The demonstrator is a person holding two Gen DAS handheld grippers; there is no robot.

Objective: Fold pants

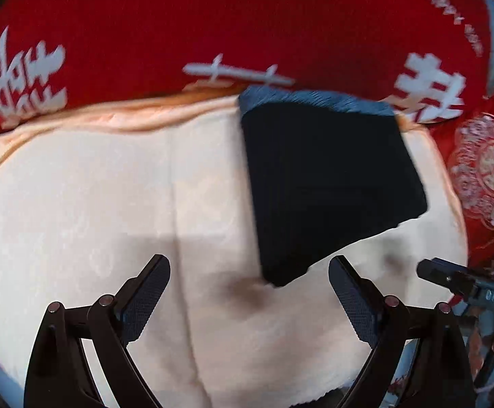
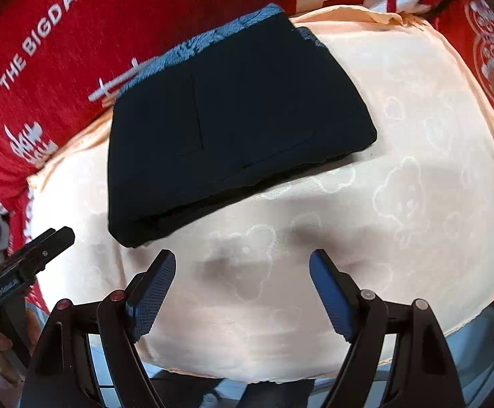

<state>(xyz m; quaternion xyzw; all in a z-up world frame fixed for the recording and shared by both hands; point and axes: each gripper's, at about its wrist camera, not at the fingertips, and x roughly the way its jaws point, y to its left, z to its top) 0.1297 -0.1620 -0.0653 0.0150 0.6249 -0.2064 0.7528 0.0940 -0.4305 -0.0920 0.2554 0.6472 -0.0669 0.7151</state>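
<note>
The pants are lying as a compact dark bundle, folded into a thick rectangle, on the far part of a peach cloth, with a blue textured band, seemingly a lining or waistband, showing along the far edge. They are looking soft and limp, fairly light, and thick enough at this stage that the stacked layers will probably slide over one another if pulled from one side only. The near edge, where the layers are showing as a stepped stack, is judged the best place to pinch, taking all layers at once; the near corner is sticking out towards the left gripper.

Both grippers are hanging above the cloth with nothing in them. The left gripper's jaws are standing wide apart, well clear of the fabric. The right gripper is likewise spread wide and empty, near the bundle's edge but not touching it.

The peach cloth, patterned faintly with bears, is looking smooth and slightly slippery, so the bundle may shift on it. It is covering a red blanket with white lettering. Pale floor is showing at the lower margins.
</note>
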